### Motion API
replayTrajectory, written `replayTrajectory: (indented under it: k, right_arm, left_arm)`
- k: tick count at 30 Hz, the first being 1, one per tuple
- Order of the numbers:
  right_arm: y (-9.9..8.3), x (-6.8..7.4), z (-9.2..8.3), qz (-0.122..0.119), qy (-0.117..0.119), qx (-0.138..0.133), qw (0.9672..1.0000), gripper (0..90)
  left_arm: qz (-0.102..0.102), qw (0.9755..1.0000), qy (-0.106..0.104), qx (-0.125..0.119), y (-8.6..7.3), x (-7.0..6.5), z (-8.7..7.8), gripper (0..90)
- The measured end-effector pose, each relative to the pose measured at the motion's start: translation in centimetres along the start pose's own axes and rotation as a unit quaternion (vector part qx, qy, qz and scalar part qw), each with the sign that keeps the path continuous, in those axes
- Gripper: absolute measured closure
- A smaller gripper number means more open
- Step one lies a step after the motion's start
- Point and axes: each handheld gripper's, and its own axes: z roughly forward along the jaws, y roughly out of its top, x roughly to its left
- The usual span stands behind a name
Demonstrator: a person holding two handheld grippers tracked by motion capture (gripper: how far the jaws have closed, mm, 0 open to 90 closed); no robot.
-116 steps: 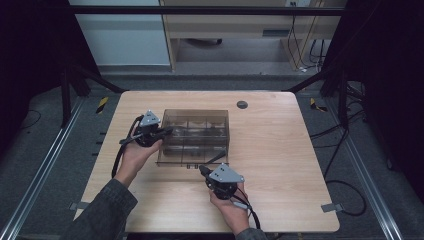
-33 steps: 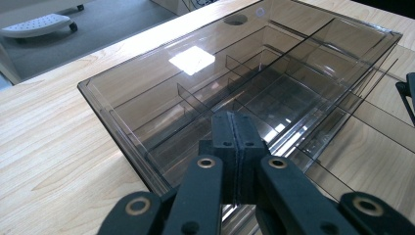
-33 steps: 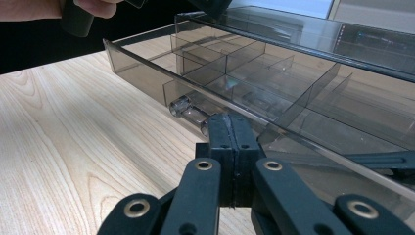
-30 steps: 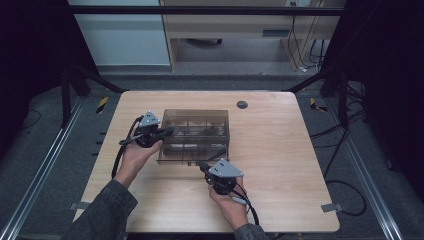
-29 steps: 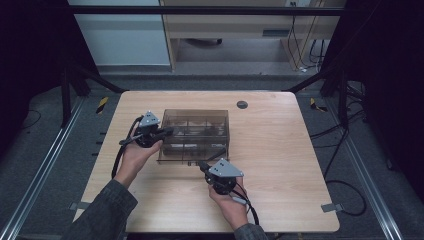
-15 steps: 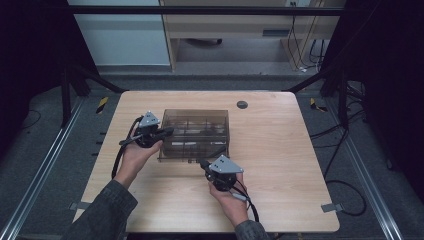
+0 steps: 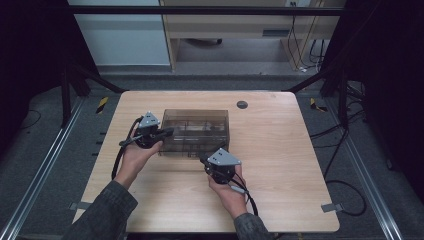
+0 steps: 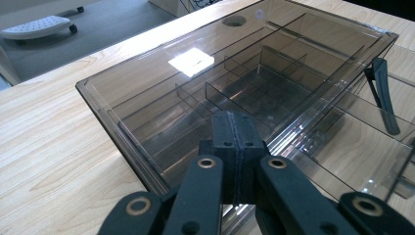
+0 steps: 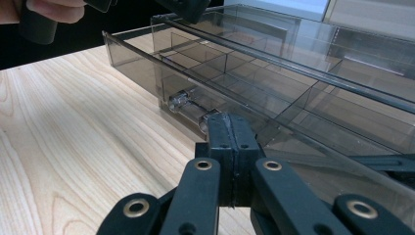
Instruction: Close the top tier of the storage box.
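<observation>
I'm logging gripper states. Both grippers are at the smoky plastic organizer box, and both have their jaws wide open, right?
Not quite. Both are at the organizer box, but the jaws are shut, not open. The left gripper view shows the left gripper with its jaws pressed together, and the right gripper view shows the same for the right gripper.

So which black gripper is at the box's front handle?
The right gripper, with shut jaws at the smoky clear plastic box's front handle; the left gripper rests on its top.
</observation>
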Motion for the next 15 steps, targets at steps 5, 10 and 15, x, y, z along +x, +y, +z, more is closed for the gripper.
replayTrajectory:
  k: [5, 10, 15]
  right_arm:
    - [0.16, -0.12, 0.32, -0.001, 0.002, 0.003, 1.0000, 90.0]
    - [0.34, -0.36, 0.67, -0.001, 0.000, 0.007, 1.0000, 90.0]
    - [0.50, -0.78, 0.98, 0.000, -0.002, 0.009, 1.0000, 90.0]
  left_arm:
    - [-0.003, 1.0000, -0.001, -0.003, -0.08, 0.01, -0.01, 89.3]
    - [-0.003, 1.0000, -0.001, -0.003, -0.09, -0.04, -0.03, 89.3]
    - [-0.003, 1.0000, 0.000, -0.003, -0.10, -0.06, -0.03, 89.3]
